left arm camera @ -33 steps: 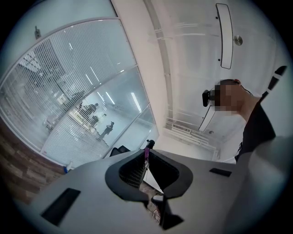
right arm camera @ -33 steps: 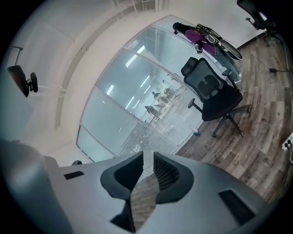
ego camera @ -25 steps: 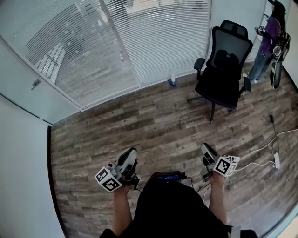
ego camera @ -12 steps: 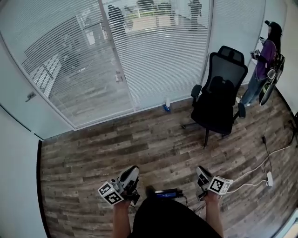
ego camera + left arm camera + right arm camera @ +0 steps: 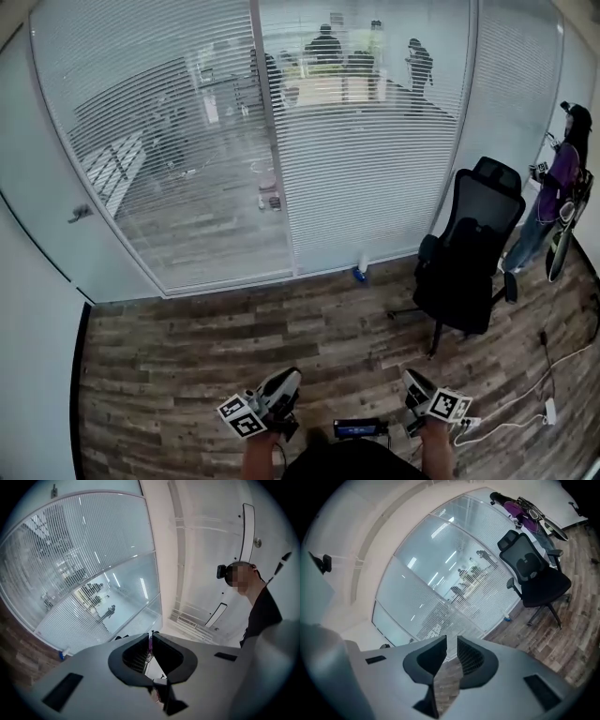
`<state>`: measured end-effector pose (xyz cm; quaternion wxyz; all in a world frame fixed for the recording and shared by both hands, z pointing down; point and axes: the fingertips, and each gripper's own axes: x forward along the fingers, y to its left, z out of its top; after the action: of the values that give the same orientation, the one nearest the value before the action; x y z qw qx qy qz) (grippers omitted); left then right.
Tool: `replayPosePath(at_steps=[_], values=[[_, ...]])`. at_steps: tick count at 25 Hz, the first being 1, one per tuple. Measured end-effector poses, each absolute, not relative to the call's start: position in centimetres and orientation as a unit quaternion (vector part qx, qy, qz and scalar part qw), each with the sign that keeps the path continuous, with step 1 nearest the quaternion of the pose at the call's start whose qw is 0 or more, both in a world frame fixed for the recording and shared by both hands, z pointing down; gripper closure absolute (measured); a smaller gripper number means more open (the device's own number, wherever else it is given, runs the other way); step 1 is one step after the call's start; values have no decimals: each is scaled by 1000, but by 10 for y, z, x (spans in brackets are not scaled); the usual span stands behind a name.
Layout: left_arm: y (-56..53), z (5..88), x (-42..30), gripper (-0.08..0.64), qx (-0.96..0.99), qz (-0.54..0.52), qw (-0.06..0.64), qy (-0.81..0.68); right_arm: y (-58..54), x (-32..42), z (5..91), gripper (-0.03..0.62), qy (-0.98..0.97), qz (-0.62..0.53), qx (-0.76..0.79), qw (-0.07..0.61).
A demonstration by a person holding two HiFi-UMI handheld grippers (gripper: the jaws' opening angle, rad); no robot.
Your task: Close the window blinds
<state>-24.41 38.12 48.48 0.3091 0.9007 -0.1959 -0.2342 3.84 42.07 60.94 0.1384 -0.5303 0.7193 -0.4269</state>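
White slatted window blinds [image 5: 366,169] hang over the glass wall across the top of the head view. Their slats stand apart, so people and desks show through. The blinds also appear in the left gripper view [image 5: 84,569] and the right gripper view [image 5: 459,573]. My left gripper [image 5: 289,378] is low at the bottom edge, far from the blinds, with its jaws together and nothing in them [image 5: 151,635]. My right gripper [image 5: 410,376] is beside it, also far from the blinds. A narrow gap shows between its jaws [image 5: 452,638], and they hold nothing.
A black office chair [image 5: 473,267] stands on the wood floor at the right, near the blinds. A person in purple [image 5: 558,197] stands behind it. A small bottle [image 5: 362,270] sits at the foot of the glass. White cables and a power strip [image 5: 548,410] lie at the lower right.
The head view has tipped up, so the blinds fill more of it. The chair has shifted right and down. Both grippers have sunk to the bottom edge, their jaws unchanged.
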Motion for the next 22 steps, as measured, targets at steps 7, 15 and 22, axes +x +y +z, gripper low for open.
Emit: replayPosePath(at_steps=[7,15,22], values=[[340,506,-270,529,893,-232,332,-198,395,22,619,518,705,-436,-546,120],[296,497,-268,529,892,-245,323,-201,353,28,638,518,698,-454,-540,124],[248,484,-248,529,888,-251,296,-249,269,55,642,518,725,-453,-504,121]])
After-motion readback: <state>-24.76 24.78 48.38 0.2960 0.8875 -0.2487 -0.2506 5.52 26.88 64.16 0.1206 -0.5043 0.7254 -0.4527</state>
